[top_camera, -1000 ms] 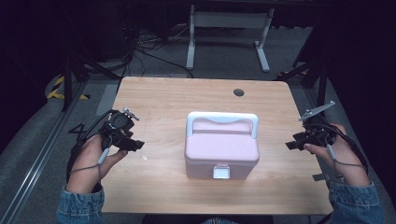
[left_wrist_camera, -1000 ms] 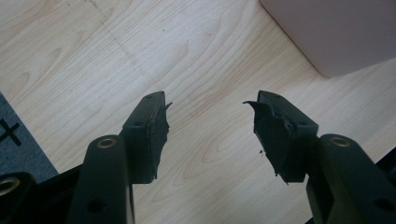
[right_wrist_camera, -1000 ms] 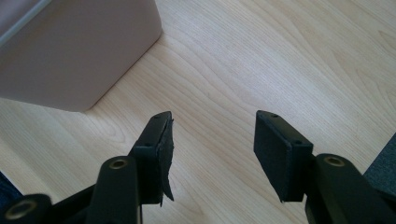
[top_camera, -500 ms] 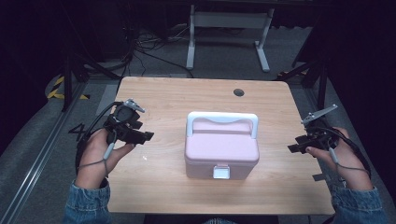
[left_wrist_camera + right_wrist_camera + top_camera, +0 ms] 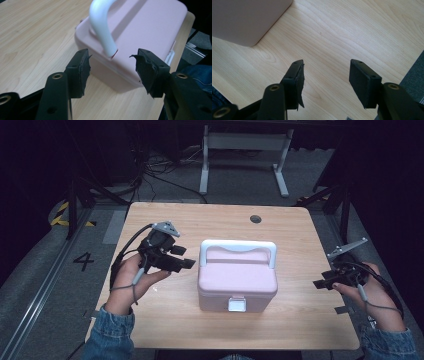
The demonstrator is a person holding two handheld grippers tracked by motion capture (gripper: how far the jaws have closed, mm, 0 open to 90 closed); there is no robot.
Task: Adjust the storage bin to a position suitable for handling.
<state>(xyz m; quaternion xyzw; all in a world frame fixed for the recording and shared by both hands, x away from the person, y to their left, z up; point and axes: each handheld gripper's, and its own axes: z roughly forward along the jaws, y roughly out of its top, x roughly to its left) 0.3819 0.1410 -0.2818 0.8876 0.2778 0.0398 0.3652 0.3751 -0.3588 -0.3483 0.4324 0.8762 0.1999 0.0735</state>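
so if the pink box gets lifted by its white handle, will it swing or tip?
The pink box looks like rigid plastic, probably light. Its white handle seems hinged at the lid, so it may swing a little. The front latch looks shut, so the lid likely stays closed.

Dim room, grey floor with cables, white stand beyond wooden table.

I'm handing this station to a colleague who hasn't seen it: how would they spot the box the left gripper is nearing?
Find the light wooden table; near its middle sits a pale pink plastic box with rounded corners. A white arched carry handle stands along its far edge and a small white latch sits on its near face. It is the one container on the tabletop, between the left gripper and the right.
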